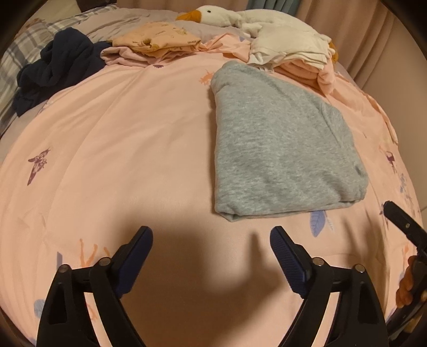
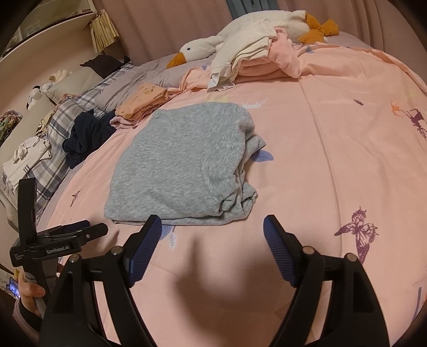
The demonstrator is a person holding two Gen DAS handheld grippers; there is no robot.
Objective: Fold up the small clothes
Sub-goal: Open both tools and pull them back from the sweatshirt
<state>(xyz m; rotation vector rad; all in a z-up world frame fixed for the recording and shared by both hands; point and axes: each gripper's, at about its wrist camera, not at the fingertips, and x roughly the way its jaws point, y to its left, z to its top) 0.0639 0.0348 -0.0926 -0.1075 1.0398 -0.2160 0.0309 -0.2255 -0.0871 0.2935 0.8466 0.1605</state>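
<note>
Bed (image 1: 133, 128) w/ pink printed cover carries folded grey garment (image 1: 280, 149), flat, mid-bed. Goose plush (image 1: 240, 16) at far end. Left claw (image 1: 210, 248) & right claw (image 2: 212, 235) both spread wide, nothing held, just short of garment.

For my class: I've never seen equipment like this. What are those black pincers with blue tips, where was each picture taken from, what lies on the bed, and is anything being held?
A person holds a hand-operated two-finger gripper in each hand; a camera on each looks along its fingers. One picture is from the left gripper, the other from the right gripper. Both stand open and hold nothing. On the pink bedspread lies a folded grey garment. Farther back lie a crumpled dark navy garment, small folded piles of peach clothes and cream clothes, and a plush goose.
</note>
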